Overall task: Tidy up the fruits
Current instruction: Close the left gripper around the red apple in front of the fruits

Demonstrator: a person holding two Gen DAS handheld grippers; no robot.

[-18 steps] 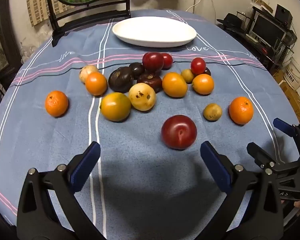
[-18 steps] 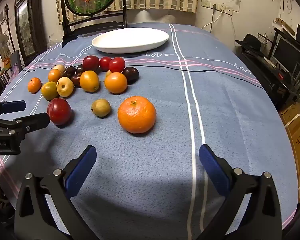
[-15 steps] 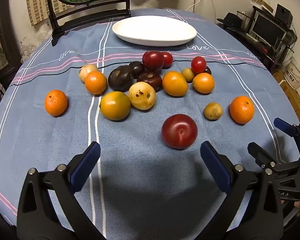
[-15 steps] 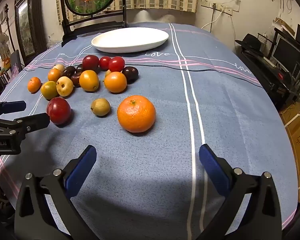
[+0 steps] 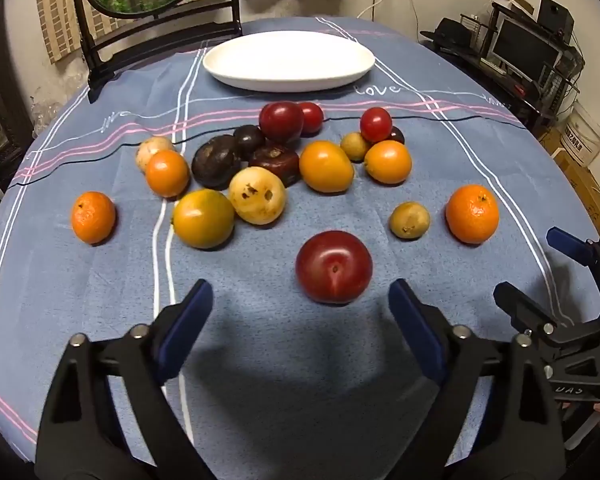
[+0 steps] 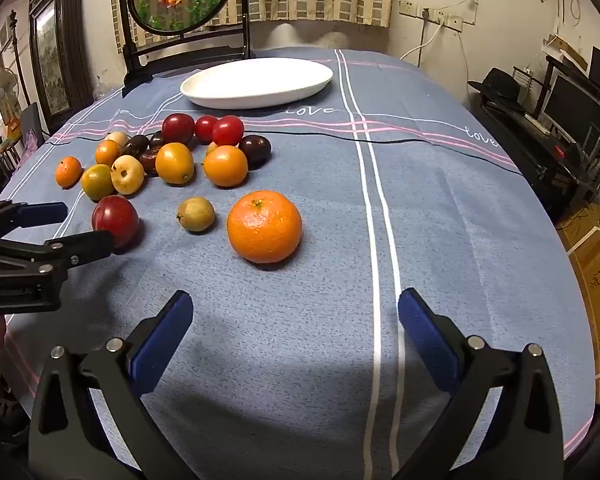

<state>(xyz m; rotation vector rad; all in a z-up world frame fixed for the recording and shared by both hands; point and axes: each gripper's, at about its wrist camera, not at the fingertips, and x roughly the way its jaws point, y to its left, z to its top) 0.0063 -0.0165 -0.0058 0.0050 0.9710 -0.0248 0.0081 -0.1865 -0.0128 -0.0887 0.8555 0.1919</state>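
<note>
Two grippers, left gripper [image 5: 300, 312] and right gripper [image 6: 296, 320], hover with jaws wide and empty, lined up on the near red plum [image 5: 334, 266] and mandarin [image 6: 265, 226], the far white plate [image 5: 288, 60] awaiting fruit.

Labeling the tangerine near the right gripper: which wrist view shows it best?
Right wrist view: the tangerine sits large and near centre, unobstructed, stem end visible, ahead of the open right gripper. In the left wrist view the tangerine is smaller, off toward the right edge, though still fully visible.

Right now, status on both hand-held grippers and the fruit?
Left hand-held gripper open, big red plum just ahead. Right hand-held gripper open, facing mandarin. Plate empty. Nothing blocking.
</note>
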